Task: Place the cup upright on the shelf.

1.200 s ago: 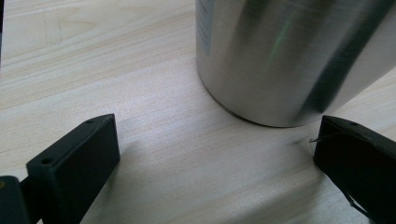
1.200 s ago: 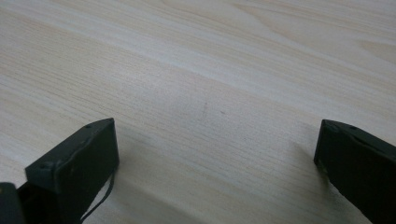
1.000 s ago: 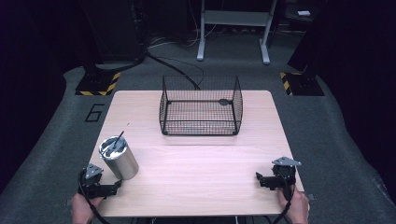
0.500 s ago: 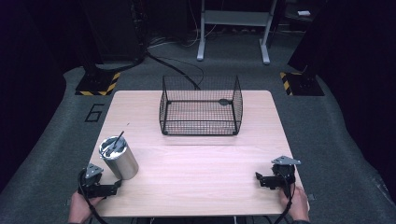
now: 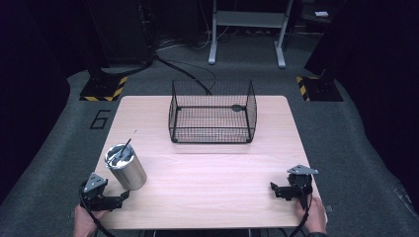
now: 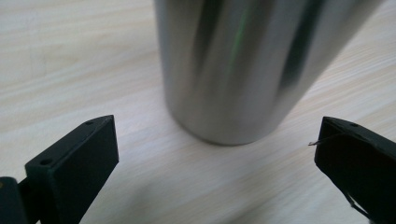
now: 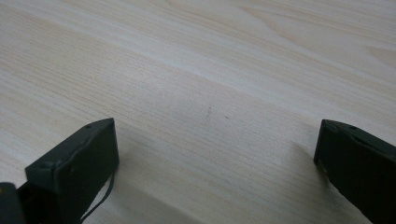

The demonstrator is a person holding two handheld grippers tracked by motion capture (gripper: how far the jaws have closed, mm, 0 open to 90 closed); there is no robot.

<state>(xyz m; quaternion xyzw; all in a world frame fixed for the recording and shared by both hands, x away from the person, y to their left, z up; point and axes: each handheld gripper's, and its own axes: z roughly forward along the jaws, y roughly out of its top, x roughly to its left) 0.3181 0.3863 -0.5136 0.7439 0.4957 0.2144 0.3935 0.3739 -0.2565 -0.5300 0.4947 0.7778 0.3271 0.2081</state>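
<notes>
A steel tumbler (image 5: 126,167) with a thin dark straw (image 5: 123,147) in it stands near the front left of the wooden table (image 5: 207,163). My left gripper (image 5: 118,199) rests open on the table just in front of the tumbler (image 6: 233,70), its jaws spread wide and apart from the cup's base. At the front right, my right gripper (image 5: 274,189) lies open on bare wood, with nothing between its fingers (image 7: 74,168). A black wire basket (image 5: 212,113) sits at the far middle of the table.
Beyond the table lies grey carpet, with yellow-and-black striped blocks (image 5: 104,88) at the far left and far right and a metal stand (image 5: 247,29) behind. A "6" (image 5: 100,119) is marked on the floor at the left.
</notes>
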